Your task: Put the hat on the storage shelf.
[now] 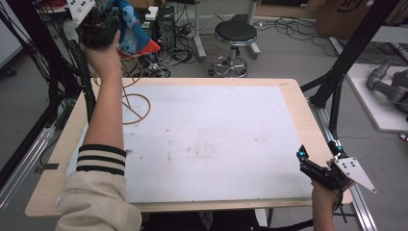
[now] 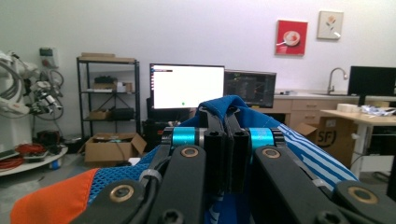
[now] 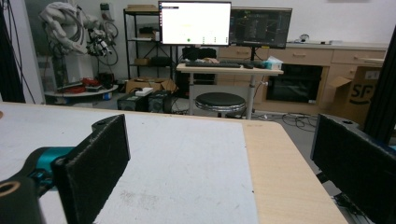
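Observation:
High above the table's far left corner, my left gripper is raised in the person's hand. Its jaws are shut on a blue mesh fabric item with white stripes and an orange edge, which hangs off the table. In the left gripper view the jaws are pressed together on a fold of the blue fabric, and the orange part is at lower left. My right gripper rests low at the table's near right corner. It is open, with nothing between its fingers.
A white mat covers most of the wooden table. A tan cord loop lies on the mat's far left part, beside the left forearm. A black stool stands beyond the far edge, and black frame posts rise at the right.

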A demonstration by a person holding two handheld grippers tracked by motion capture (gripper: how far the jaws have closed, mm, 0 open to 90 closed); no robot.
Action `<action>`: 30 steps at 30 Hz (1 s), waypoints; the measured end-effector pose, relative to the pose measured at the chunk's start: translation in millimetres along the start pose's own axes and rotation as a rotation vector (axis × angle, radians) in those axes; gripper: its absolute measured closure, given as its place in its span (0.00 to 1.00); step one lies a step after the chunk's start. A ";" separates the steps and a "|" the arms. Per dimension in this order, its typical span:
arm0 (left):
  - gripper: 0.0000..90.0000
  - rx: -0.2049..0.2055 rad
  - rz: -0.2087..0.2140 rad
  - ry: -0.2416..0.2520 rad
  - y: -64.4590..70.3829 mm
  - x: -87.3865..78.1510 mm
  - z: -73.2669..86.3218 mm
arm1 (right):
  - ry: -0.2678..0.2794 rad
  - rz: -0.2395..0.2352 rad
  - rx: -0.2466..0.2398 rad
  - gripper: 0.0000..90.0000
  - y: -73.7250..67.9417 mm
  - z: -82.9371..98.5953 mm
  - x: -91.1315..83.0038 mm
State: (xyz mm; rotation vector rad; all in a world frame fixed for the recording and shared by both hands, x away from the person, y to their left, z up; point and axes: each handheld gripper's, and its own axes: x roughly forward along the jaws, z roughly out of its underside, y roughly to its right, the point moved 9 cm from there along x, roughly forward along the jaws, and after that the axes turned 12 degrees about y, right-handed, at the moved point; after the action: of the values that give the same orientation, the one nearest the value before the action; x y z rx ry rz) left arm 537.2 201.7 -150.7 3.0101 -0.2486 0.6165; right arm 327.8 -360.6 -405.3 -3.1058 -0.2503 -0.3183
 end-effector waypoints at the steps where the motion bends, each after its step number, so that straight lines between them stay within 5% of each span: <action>1: 0.98 -0.002 -0.004 0.002 -3.7 -0.4 -0.7 | 0.003 -0.005 -0.012 0.05 0.2 0.1 0.6; 13: 0.98 -0.016 -0.078 -0.051 -46.1 -9.1 16.0 | -0.012 -0.020 -0.013 0.05 -4.5 2.7 2.7; 30: 0.98 -0.036 -0.108 -0.120 -72.3 -27.2 51.9 | -0.012 -0.027 -0.023 0.05 -8.1 2.2 3.2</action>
State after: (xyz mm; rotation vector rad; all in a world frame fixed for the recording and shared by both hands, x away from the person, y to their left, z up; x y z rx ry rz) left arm 544.8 272.2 -210.9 3.0046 -0.0999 0.4188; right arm 330.1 -352.0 -406.9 -3.1302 -0.2919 -0.3048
